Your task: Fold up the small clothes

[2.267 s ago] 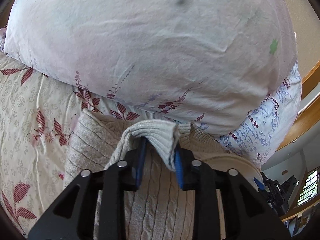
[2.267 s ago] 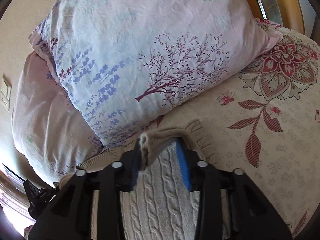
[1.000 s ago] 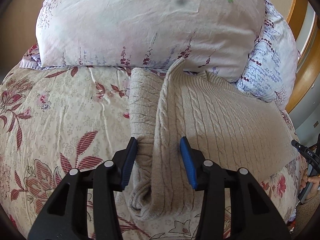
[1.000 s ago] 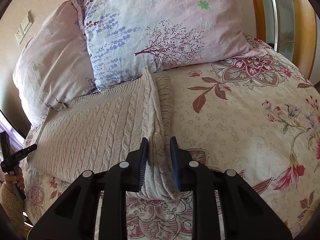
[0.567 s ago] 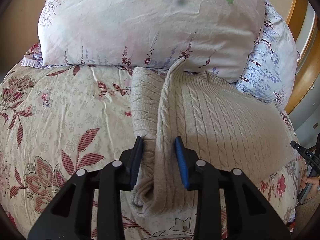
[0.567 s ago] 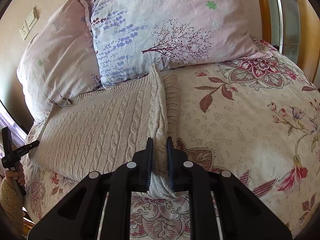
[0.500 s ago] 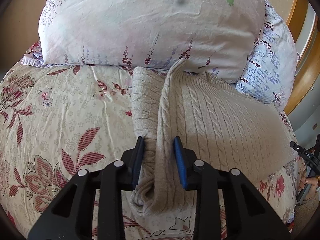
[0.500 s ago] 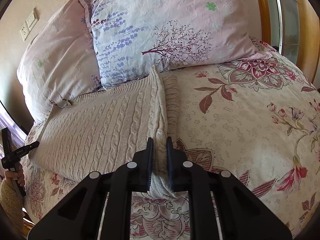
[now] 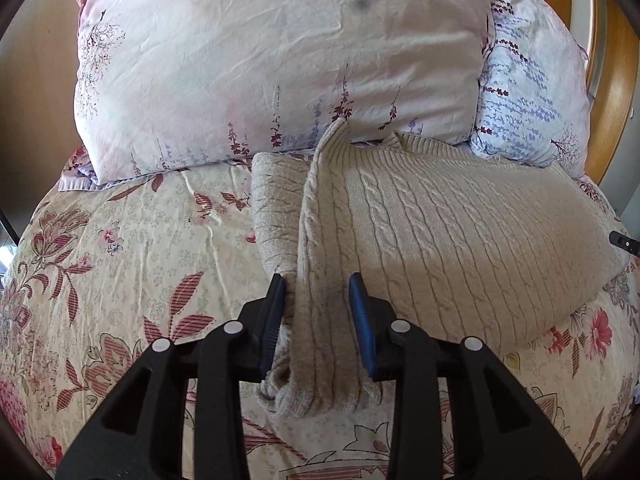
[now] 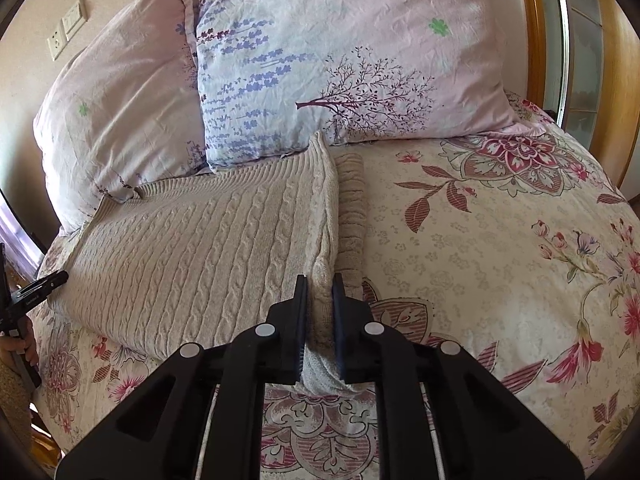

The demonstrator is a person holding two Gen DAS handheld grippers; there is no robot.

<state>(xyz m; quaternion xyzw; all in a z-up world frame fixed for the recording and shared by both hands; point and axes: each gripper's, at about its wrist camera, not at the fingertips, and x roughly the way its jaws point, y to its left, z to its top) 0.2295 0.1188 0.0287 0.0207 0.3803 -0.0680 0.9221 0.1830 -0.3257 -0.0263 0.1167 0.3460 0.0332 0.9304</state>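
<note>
A beige cable-knit sweater (image 9: 440,232) lies flat on the floral bedspread (image 9: 120,260), its neck against the pillows. It also shows in the right wrist view (image 10: 192,248). My left gripper (image 9: 318,292) straddles the folded left side edge and sleeve (image 9: 276,208), its blue pads close against the knit. My right gripper (image 10: 319,288) is shut on the folded right side edge (image 10: 320,272), with the other sleeve (image 10: 352,208) lying beside it.
Two pale pillows (image 9: 260,60) (image 10: 340,60) stand behind the sweater. A wooden bed frame (image 10: 536,32) runs along the right. The other hand-held gripper (image 10: 36,288) shows at the far left edge. Wall sockets (image 10: 68,30) are at upper left.
Both grippers pulled back from the sweater's shoulders to its side edges. The left jaws narrowed around the left fold and the right jaws shut on the right fold.
</note>
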